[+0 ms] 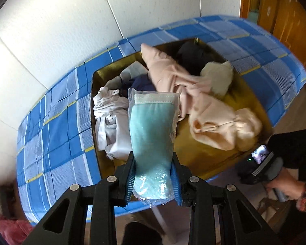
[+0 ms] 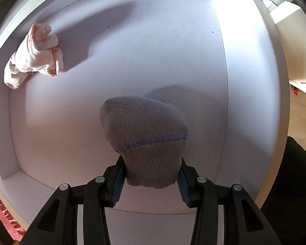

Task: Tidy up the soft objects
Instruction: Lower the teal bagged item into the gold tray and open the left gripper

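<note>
**Two soft things in hand, one over the box, one over the tray**

The left gripper (image 1: 153, 178) is clamped on a teal cloth sealed in a clear bag (image 1: 153, 134), held in the air above a gold-lined box (image 1: 253, 104) on a blue checked cover (image 1: 57, 122). The right gripper (image 2: 152, 176) points down into a white tray (image 2: 248, 81) and grips a grey sock (image 2: 144, 134) by its ribbed cuff — the toe end hangs just above the tray floor, and whether it touches is hard to tell.

The step in hand looks like sorting: things come out of the box and go into the tray. The next move probably calls for the right fingers to open and let the sock settle, then for the left to carry the bagged cloth across to the tray.

Left in the box are a pink garment (image 1: 204, 110), crumpled white cloth (image 1: 112, 122), a fluffy cream thing (image 1: 218, 77) and something dark (image 1: 193, 57) at the back. A pink-and-white bundle (image 2: 36, 55) already lies in the tray's far left corner, well apart from the sock, so the floor below is free. The slick bag could slip in the pads.
</note>
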### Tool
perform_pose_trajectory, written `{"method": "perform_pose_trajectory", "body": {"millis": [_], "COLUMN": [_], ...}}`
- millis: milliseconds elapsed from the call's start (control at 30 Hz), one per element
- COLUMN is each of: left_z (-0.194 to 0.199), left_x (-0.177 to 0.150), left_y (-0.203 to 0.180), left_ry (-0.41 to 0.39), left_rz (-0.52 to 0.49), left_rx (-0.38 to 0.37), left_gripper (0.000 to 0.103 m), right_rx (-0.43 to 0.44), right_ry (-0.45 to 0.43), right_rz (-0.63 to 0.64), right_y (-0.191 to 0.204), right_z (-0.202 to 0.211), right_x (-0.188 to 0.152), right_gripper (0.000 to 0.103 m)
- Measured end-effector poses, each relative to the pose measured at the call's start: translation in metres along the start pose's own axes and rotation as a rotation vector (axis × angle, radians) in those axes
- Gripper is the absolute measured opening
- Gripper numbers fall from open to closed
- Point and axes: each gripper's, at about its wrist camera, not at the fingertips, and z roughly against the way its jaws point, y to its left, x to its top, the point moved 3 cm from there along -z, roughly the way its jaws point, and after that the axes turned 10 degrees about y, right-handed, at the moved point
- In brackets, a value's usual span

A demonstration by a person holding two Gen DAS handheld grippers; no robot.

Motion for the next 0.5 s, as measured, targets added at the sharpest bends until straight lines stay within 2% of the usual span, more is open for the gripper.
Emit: {"method": "perform_pose_trajectory", "body": {"millis": [100,267,500], "left_z": [-0.014,-0.031,-0.043], "left_x": [0.005,0.005,-0.008], "left_y": [-0.002,-0.004,0.007], "left_ry": [0.028,0.090,0.124], "left_rz": [-0.065,-0.135,-0.129], "left_rx": [0.028,0.033,0.018], "left_gripper": [0.032,0.034,0.034], "right_rx": [0.001,0.006,0.003], "right_ry": [0.000,0.000,0.001], "right_rz": [-0.002,-0.004,-0.007], "right_y": [0.001,0.001,0.006], "right_z": [0.005,0.007,0.012], "right_x": [0.000,0.001,0.003], "right_gripper": [0.045,0.046,0.045]}}
